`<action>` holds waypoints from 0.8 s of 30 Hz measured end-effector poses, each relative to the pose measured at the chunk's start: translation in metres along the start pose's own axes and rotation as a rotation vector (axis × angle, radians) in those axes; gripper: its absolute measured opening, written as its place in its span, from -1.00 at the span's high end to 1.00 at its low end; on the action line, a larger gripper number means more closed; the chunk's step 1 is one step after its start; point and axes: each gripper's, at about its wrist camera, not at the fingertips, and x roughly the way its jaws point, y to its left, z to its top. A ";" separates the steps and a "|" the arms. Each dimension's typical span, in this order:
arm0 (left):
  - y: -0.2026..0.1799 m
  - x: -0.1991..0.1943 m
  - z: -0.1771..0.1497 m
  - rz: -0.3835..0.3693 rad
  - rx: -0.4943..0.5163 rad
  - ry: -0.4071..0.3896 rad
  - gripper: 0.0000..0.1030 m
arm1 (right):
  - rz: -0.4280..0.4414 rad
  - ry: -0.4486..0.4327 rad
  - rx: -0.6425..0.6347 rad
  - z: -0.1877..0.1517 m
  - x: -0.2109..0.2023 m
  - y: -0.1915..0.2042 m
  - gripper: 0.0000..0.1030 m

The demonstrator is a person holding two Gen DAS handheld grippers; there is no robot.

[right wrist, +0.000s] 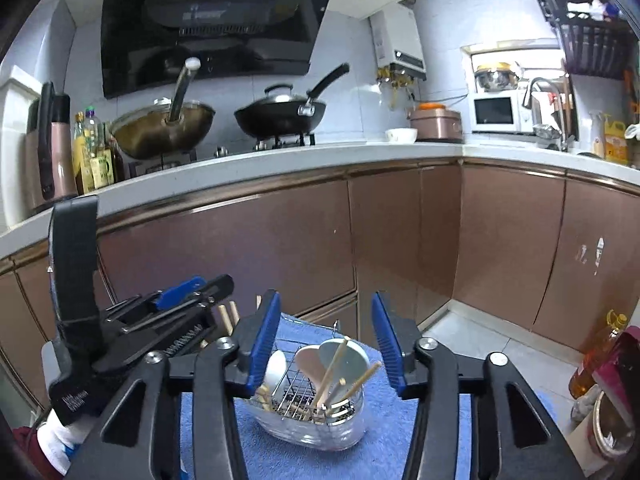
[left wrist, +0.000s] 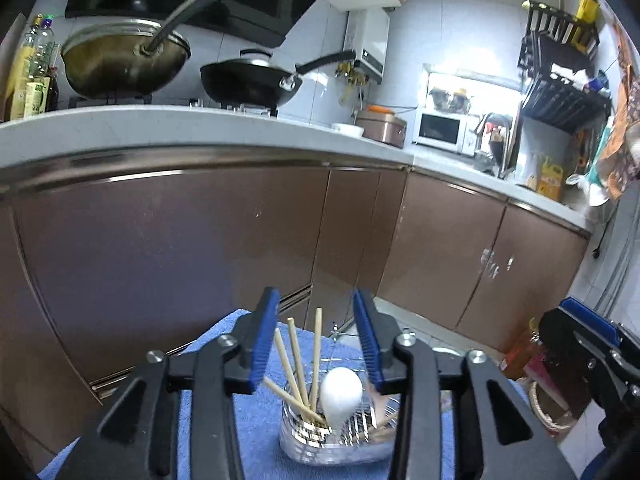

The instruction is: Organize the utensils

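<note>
A clear utensil holder (left wrist: pixel 320 440) with a wire basket insert stands on a blue towel (left wrist: pixel 248 420). Several wooden chopsticks (left wrist: pixel 316 352) and a white spoon (left wrist: pixel 340 394) stand in it. My left gripper (left wrist: pixel 316 300) hovers open just above and in front of the holder, and its pads touch nothing. In the right wrist view the holder (right wrist: pixel 312 420) holds white spoons (right wrist: pixel 310 360) and chopsticks (right wrist: pixel 332 368). My right gripper (right wrist: pixel 326 300) is open above it with nothing gripped. The left gripper (right wrist: pixel 180 300) shows at the left there, and the right gripper (left wrist: pixel 580 328) shows at the right edge of the left wrist view.
Brown cabinet doors (right wrist: pixel 240 248) stand close behind the towel under a white counter (right wrist: pixel 280 156). Two woks (right wrist: pixel 280 116) sit on the stove. An oil bottle (right wrist: pixel 600 352) and a basket (right wrist: pixel 604 424) stand on the floor to the right.
</note>
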 end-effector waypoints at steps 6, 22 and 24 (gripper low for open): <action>-0.001 -0.072 0.018 -0.017 0.003 -0.052 0.19 | -0.038 -0.052 0.035 0.009 -0.054 0.005 -0.21; -0.024 -0.282 0.021 0.101 0.050 -0.271 -0.39 | -0.094 -0.231 0.025 0.014 -0.218 0.060 -0.89; -0.027 -0.299 0.017 0.132 0.059 -0.285 -0.41 | -0.111 -0.241 0.017 0.012 -0.232 0.064 -0.93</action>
